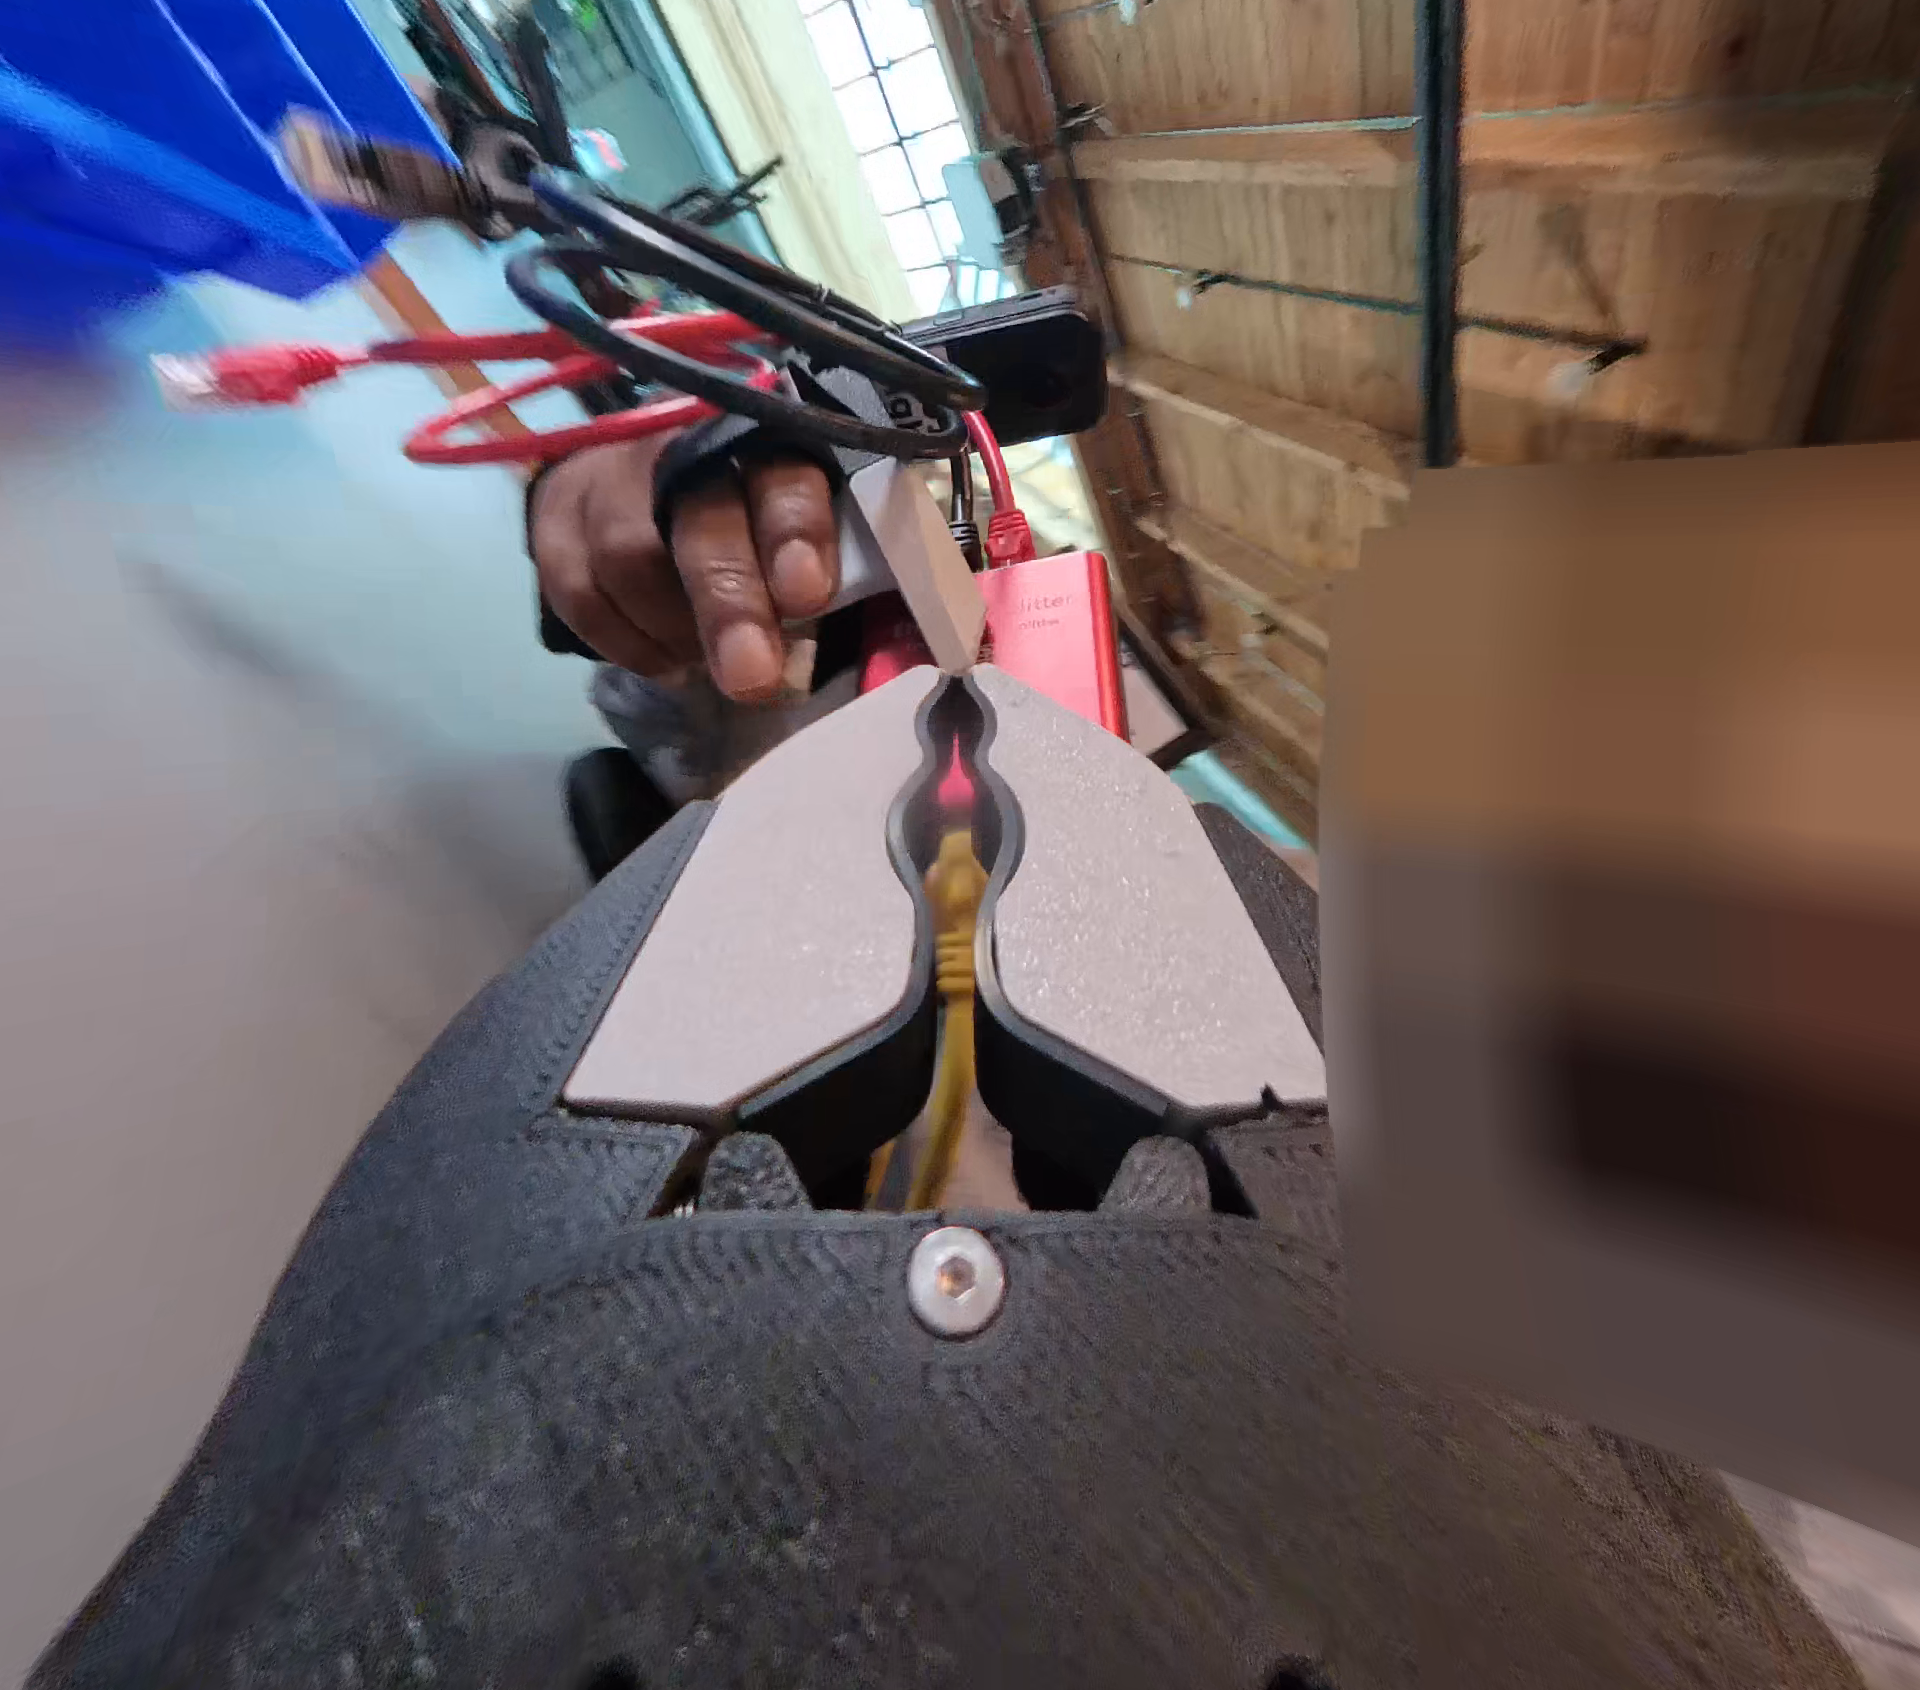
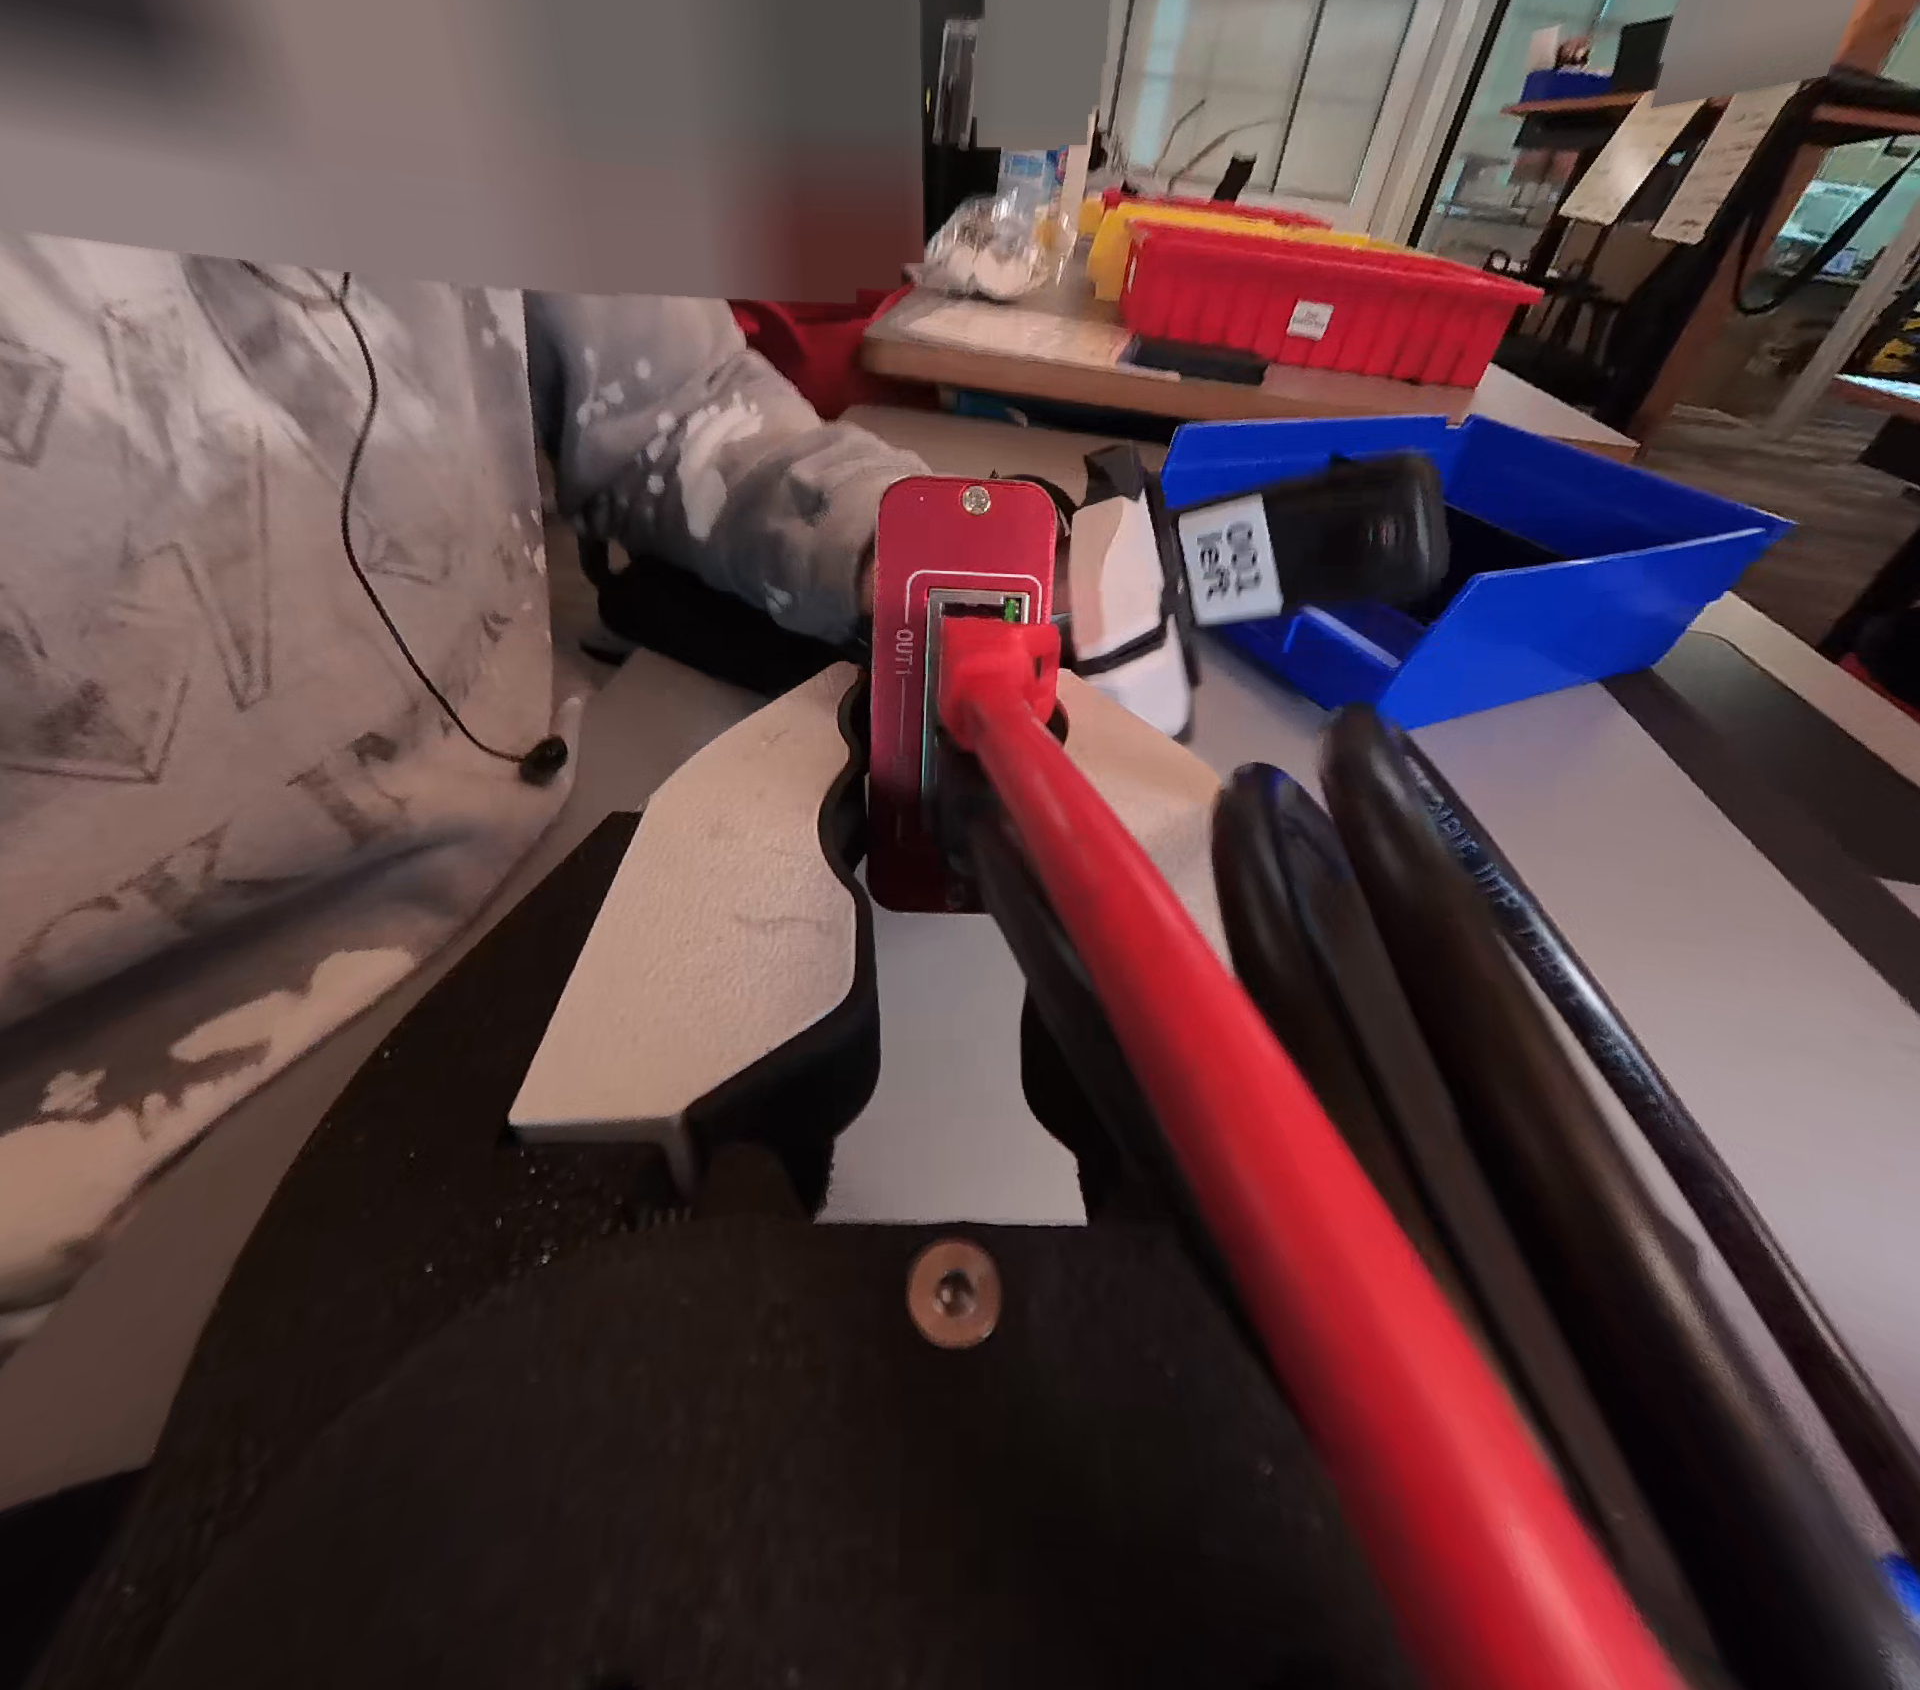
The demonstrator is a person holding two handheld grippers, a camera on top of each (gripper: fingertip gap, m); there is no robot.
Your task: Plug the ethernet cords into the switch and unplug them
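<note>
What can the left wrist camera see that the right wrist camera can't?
Only the left wrist view shows the yellow cord pinched in the left gripper, plus the red cord's loose plug.

Only the right wrist view shows the switch's port face, with the red plug in it and a green light, and the red bin.

Both show the red switch, held by the right gripper, and the black cords.
</note>
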